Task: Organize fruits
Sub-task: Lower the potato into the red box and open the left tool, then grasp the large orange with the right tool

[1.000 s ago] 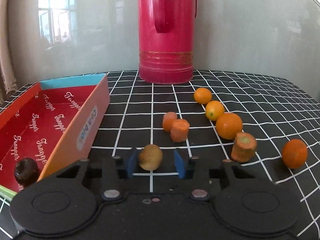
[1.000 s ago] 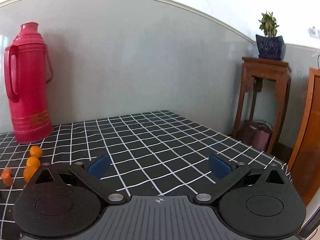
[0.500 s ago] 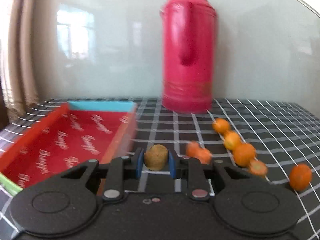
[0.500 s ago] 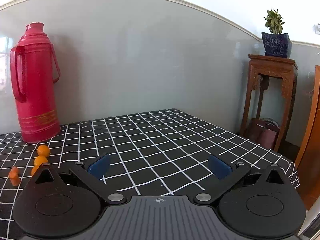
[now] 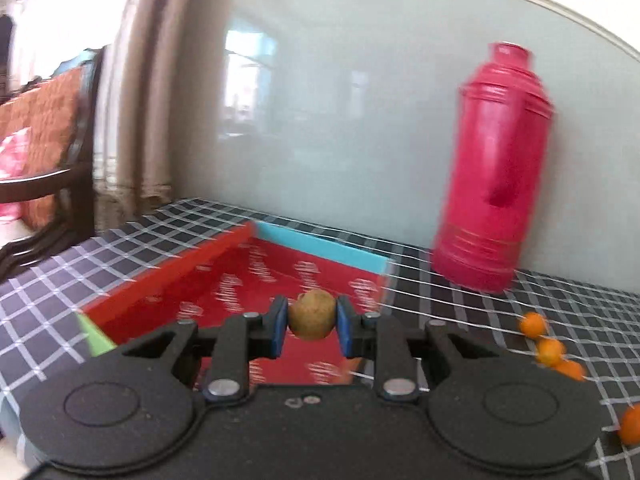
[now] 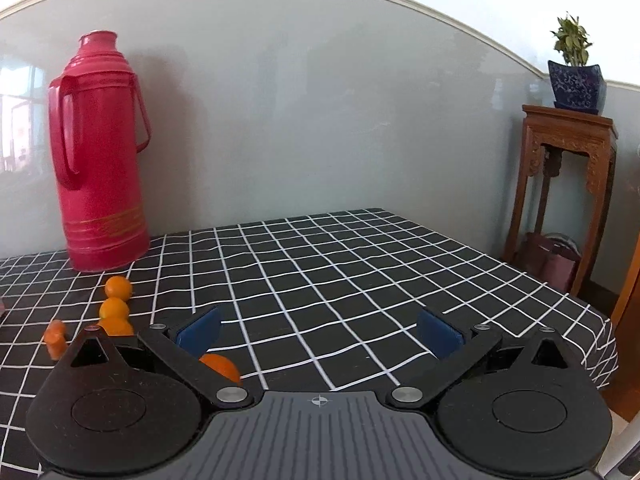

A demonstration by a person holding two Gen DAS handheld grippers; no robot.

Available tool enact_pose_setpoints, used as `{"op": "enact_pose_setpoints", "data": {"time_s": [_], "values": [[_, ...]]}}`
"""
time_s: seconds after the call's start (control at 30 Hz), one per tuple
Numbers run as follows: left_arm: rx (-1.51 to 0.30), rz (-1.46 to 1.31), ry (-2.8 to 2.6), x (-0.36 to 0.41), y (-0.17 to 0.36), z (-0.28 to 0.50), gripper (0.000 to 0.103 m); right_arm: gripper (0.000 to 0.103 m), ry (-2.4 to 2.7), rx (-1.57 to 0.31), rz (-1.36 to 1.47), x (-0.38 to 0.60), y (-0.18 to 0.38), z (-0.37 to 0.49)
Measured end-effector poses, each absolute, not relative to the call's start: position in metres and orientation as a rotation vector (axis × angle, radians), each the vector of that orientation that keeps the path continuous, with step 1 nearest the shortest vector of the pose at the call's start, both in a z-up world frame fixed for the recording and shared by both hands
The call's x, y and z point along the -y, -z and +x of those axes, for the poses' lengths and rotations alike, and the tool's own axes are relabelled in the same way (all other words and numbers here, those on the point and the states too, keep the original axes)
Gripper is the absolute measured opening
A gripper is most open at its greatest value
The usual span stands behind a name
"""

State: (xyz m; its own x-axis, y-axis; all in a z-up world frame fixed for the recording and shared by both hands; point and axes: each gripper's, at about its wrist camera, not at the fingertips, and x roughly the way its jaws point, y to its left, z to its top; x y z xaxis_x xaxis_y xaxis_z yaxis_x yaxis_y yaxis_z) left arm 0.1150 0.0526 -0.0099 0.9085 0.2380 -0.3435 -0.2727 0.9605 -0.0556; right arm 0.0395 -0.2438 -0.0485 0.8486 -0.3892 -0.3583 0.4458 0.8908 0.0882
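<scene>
Now that I have lifted it off the desk (image 6: 360, 280), my left gripper (image 5: 312, 320) clamps the round brown fruit (image 5: 312, 319) above the red box (image 5: 240, 280), oranges (image 5: 550, 350) at 3 o'clock. My right gripper (image 6: 320, 332) hangs spread wide, holding nothing, with bare desk ahead.
</scene>
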Motion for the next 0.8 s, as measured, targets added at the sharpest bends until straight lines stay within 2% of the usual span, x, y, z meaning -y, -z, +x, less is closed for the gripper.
{"op": "enact_pose_setpoints", "data": {"time_s": [0.13,0.17,0.23,0.27,0.3,0.33,0.4,0.47,0.63,0.8], "values": [[-0.429,-0.138,-0.379,-0.077,0.014,0.124,0.018,0.103,0.422,-0.362,0.162,0.239,0.052,0.045],[-0.455,-0.160,-0.404,-0.085,0.016,0.126,0.025,0.103,0.411,-0.373,0.168,0.240,0.053,0.046],[-0.467,-0.177,-0.439,-0.093,0.016,0.127,0.027,0.103,0.388,-0.395,0.189,0.241,0.056,0.049],[-0.466,-0.173,-0.455,-0.094,0.015,0.124,0.035,0.103,0.376,-0.404,0.201,0.242,0.057,0.051],[-0.463,-0.175,-0.467,-0.095,0.014,0.122,0.055,0.103,0.365,-0.413,0.215,0.244,0.059,0.052],[-0.450,-0.182,-0.473,-0.096,0.013,0.120,0.059,0.103,0.356,-0.420,0.226,0.245,0.060,0.053],[-0.424,-0.166,-0.490,-0.092,0.010,0.116,0.082,0.103,0.343,-0.433,0.248,0.249,0.062,0.055],[-0.400,-0.131,-0.523,-0.086,0.008,0.113,0.091,0.103,0.333,-0.442,0.269,0.252,0.065,0.056],[-0.398,-0.170,-0.494,-0.087,0.006,0.112,0.096,0.103,0.315,-0.455,0.296,0.254,0.067,0.058],[-0.375,-0.198,-0.454,-0.088,0.004,0.105,0.097,0.103,0.250,-0.464,0.289,0.250,0.068,0.064]]}}
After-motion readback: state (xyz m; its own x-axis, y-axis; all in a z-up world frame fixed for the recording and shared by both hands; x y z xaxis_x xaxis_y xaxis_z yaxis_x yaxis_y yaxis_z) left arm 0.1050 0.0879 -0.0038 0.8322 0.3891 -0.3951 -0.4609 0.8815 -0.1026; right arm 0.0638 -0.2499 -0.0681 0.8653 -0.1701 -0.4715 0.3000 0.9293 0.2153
